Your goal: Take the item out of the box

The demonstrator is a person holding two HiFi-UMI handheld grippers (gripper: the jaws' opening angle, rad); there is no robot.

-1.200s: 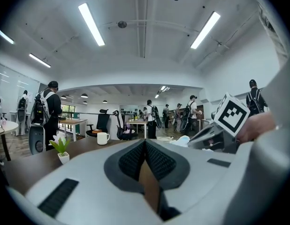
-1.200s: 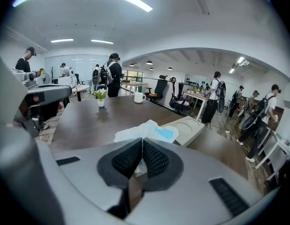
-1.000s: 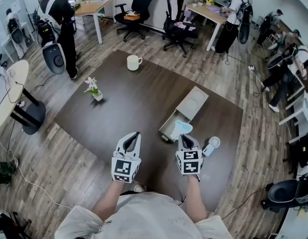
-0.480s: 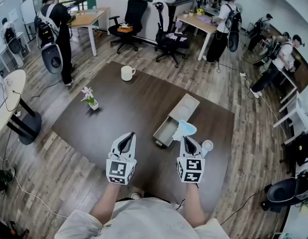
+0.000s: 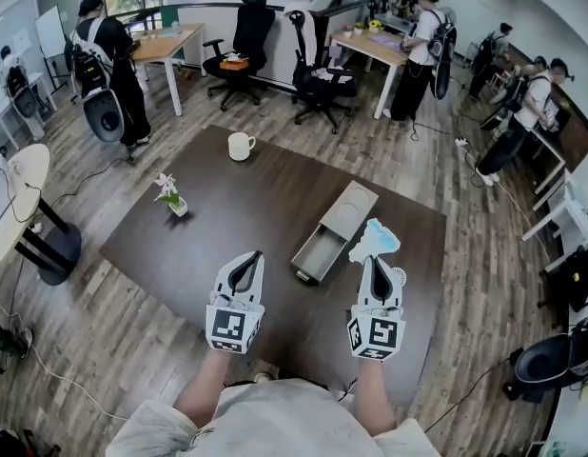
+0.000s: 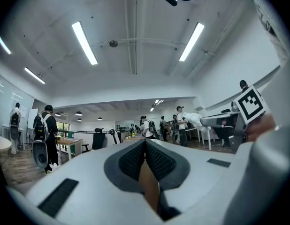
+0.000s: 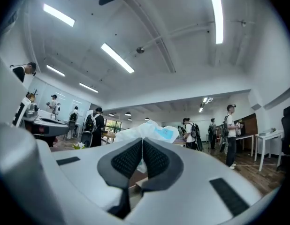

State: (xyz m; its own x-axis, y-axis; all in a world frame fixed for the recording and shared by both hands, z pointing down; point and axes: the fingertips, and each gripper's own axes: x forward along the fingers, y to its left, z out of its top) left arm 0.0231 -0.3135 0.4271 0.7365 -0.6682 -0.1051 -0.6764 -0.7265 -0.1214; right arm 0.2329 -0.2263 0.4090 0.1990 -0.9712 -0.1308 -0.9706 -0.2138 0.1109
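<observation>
Right gripper (image 5: 375, 261) pinches a crinkled white-and-pale-blue soft packet (image 5: 374, 239) between closed jaws, raised at centre right of the frame, just right of the open grey slide-out box (image 5: 349, 209) on the dark wood-grain table (image 5: 246, 203). Left gripper (image 5: 245, 263), lower centre, is pressed together, empty.

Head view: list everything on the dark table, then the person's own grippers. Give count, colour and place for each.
table: one, dark brown, on the wood floor
mug: one, white, table's far side
flower pot: one, white with a pink bloom, table's left part
sliding box: one, grey, tray pulled open, right of centre
handheld fan: one, white, partly hidden beside the right gripper
packet: one, white and light blue, held above the table
left gripper: one, white, shut, empty
right gripper: one, white, shut on the packet
</observation>
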